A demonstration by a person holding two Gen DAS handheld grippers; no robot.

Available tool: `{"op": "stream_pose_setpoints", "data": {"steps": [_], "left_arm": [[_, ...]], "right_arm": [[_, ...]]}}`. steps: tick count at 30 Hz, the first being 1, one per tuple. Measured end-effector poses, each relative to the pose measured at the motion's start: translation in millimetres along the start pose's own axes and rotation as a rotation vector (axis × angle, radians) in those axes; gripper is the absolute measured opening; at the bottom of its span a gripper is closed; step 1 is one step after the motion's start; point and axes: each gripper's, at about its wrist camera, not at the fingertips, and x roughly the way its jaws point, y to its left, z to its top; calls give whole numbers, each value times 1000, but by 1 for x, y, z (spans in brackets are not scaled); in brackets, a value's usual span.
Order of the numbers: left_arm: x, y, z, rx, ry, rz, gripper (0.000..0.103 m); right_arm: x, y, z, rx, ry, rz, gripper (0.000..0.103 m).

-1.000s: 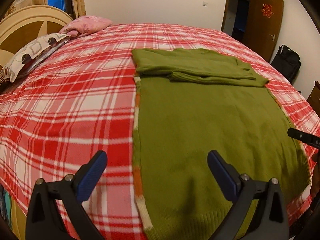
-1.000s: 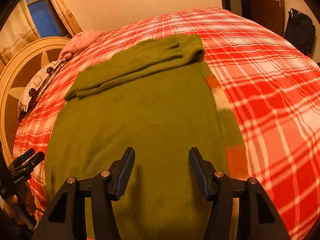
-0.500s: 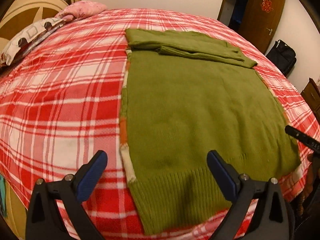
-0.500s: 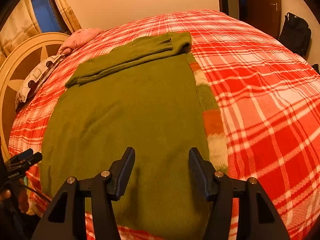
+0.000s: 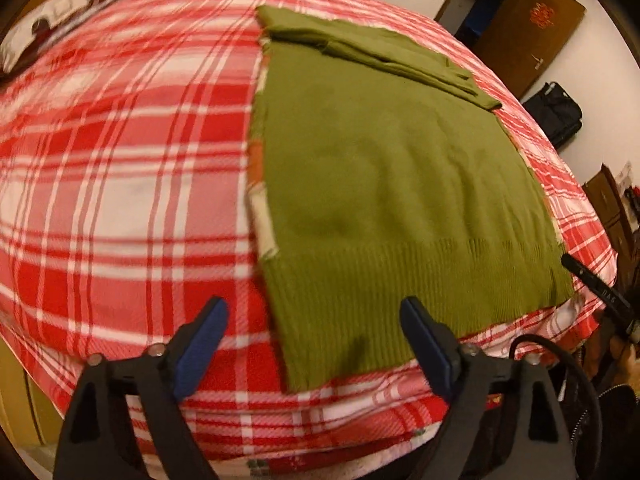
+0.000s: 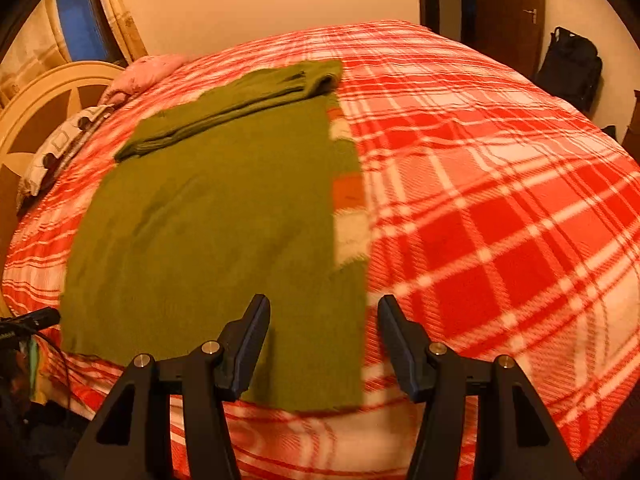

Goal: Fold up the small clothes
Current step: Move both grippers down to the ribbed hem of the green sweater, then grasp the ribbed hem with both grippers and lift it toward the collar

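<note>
A green knitted sweater [image 5: 392, 184] lies flat on the red plaid bed cover [image 5: 120, 160], its sleeves folded across the far end. An orange and cream striped edge shows along its side. My left gripper [image 5: 314, 312] hovers over the ribbed hem's left corner. Its jaws are closing, with the corner below and between them, and the pads are not pressing on it. In the right wrist view the sweater [image 6: 208, 232] fills the left half. My right gripper [image 6: 325, 306] hangs open over the hem's right corner, nothing pinched.
The bed's near edge drops off just below both grippers. Pillows [image 6: 60, 148] and a cream headboard [image 6: 44, 92] are at the far left. A brown door [image 5: 524, 28] and a black bag [image 6: 570, 68] stand by the wall. A cable [image 5: 560, 356] hangs at the right.
Both grippers have drawn back toward the bed's near edge, from over the sweater's body to over its hem corners. The left jaws have narrowed a little.
</note>
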Motion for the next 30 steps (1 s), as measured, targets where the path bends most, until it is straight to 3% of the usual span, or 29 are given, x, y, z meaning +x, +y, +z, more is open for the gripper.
{"op": "stream_pose_setpoints", "data": {"steps": [9, 16, 18, 20, 21, 23, 27, 29, 30], "left_arm": [[9, 2, -12, -36, 76, -99, 66], [18, 0, -16, -27, 106, -85, 61], [21, 0, -14, -22, 110, -82, 55], [22, -1, -12, -35, 103, -70, 36], [22, 0, -11, -36, 99, -70, 31], [20, 0, -10, -32, 91, -66, 23], [23, -2, -10, -14, 92, -62, 24], [29, -2, -8, -25, 99, -75, 33], [31, 0, -7, -34, 104, -88, 34]], "right_arm": [[-6, -6, -14, -4, 24, 52, 57], [-3, -4, -19, -25, 39, 52, 56], [-2, -5, -19, -26, 40, 48, 52], [-4, -6, -18, -21, 40, 44, 44], [-5, -8, -18, -15, 42, 49, 38], [-5, -11, -18, -3, 51, 67, 37], [-3, -9, -21, -10, 64, 82, 36], [-1, -6, -23, -22, 78, 84, 36], [1, -6, -24, -26, 78, 79, 29]]}}
